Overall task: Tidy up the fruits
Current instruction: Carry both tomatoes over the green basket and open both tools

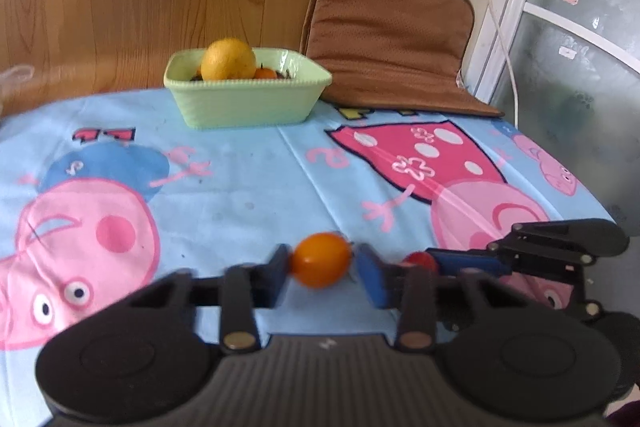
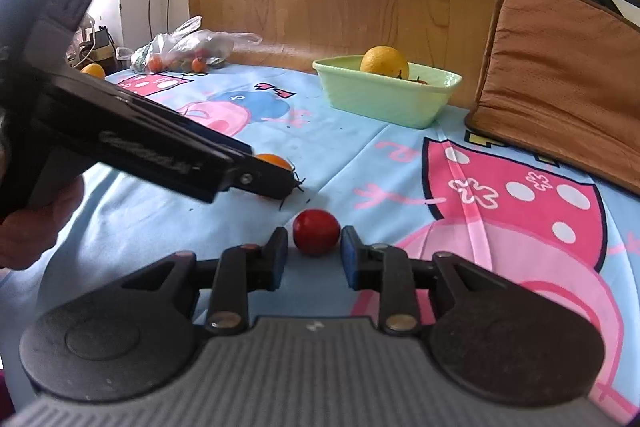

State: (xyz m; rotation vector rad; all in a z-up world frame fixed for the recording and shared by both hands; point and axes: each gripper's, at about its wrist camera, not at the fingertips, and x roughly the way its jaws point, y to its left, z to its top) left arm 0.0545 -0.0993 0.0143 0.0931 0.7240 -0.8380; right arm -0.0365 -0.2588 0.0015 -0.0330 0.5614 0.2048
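Observation:
My left gripper (image 1: 322,269) has its blue pads against both sides of an orange cherry tomato (image 1: 321,259) low over the cartoon tablecloth (image 1: 240,183). It also shows in the right wrist view (image 2: 273,163), half hidden behind the left gripper. My right gripper (image 2: 314,253) is open around a red cherry tomato (image 2: 316,230) lying on the cloth, with small gaps at both sides. The red tomato (image 1: 420,261) shows in the left wrist view, beside the right gripper's fingers (image 1: 472,263). A green basket (image 1: 248,91) at the back holds a large orange (image 1: 228,59) and small tomatoes.
A brown cushion (image 2: 560,75) leans against the wall right of the basket (image 2: 384,91). A plastic bag (image 2: 184,51) with more tomatoes and a loose orange (image 2: 93,70) lie at the table's far left corner. A wooden board stands behind the table.

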